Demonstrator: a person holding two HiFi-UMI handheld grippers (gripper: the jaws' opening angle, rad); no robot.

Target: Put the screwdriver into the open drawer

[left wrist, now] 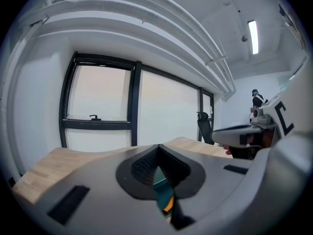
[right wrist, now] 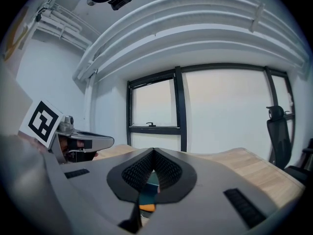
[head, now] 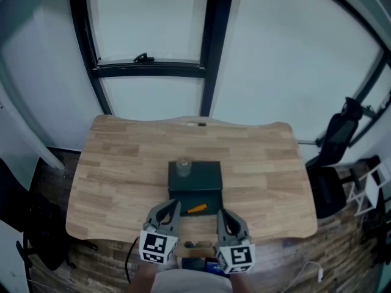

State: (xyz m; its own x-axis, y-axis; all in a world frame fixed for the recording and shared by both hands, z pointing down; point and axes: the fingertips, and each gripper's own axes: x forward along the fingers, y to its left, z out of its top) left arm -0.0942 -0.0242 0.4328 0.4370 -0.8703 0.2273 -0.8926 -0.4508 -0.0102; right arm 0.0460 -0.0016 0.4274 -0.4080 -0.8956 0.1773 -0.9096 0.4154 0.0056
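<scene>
The orange screwdriver (head: 197,209) lies in the open drawer (head: 211,202) of a small dark green cabinet (head: 195,177) on the wooden desk (head: 122,170). My left gripper (head: 173,206) hangs at the drawer's near left corner and my right gripper (head: 222,215) at its near right. Both are shut with nothing between the pads. In the left gripper view the gripper (left wrist: 157,149) has its jaws closed tip to tip, and a bit of the orange screwdriver (left wrist: 167,205) shows through the gap below. The right gripper view shows that gripper (right wrist: 153,152) closed likewise, above the orange screwdriver (right wrist: 147,207).
A small grey cylinder (head: 183,165) stands on top of the cabinet. Behind the desk is a black-framed window (head: 208,47). A black office chair (head: 333,163) stands at the right, and cables lie on the floor near the desk's front edge.
</scene>
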